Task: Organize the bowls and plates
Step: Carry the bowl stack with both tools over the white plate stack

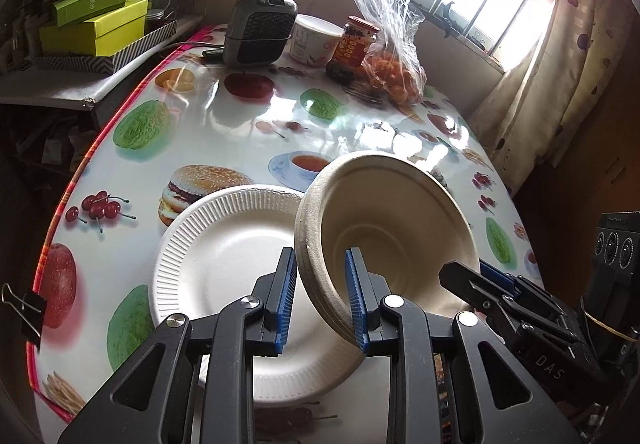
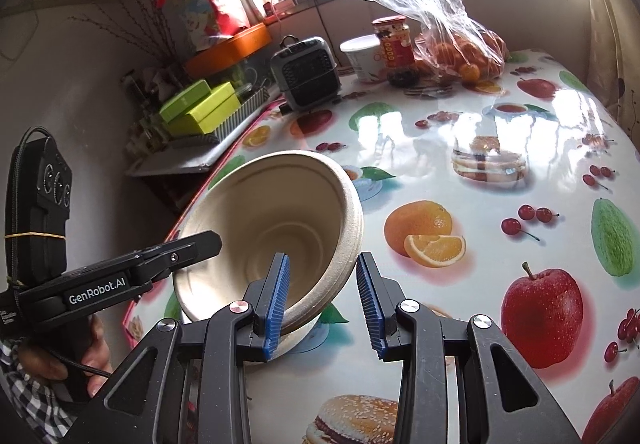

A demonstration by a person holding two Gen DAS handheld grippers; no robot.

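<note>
A stack of beige paper bowls point(image 1: 384, 219) point(image 2: 272, 219) is tilted on its side just over a white ribbed paper plate point(image 1: 216, 244) that lies on the fruit-print table point(image 1: 224, 131). My left gripper point(image 1: 320, 256) point(image 2: 208, 244) is shut on the stack's left rim, one blue pad outside and one inside. My right gripper point(image 2: 322, 256) point(image 1: 468, 272) is shut on the opposite rim in the same way. In the right wrist view only a sliver of the plate point(image 2: 298, 338) shows under the stack.
At the table's far end stand a grey fan heater point(image 1: 260, 31), a white tub point(image 1: 316, 39), a red-lidded jar point(image 1: 352, 47) and a bag of oranges point(image 1: 396, 75). A clear glass dish point(image 2: 488, 159) sits mid-table. Green boxes point(image 1: 96, 27) fill a shelf on the left. A hand point(image 2: 92, 356) holds the left gripper.
</note>
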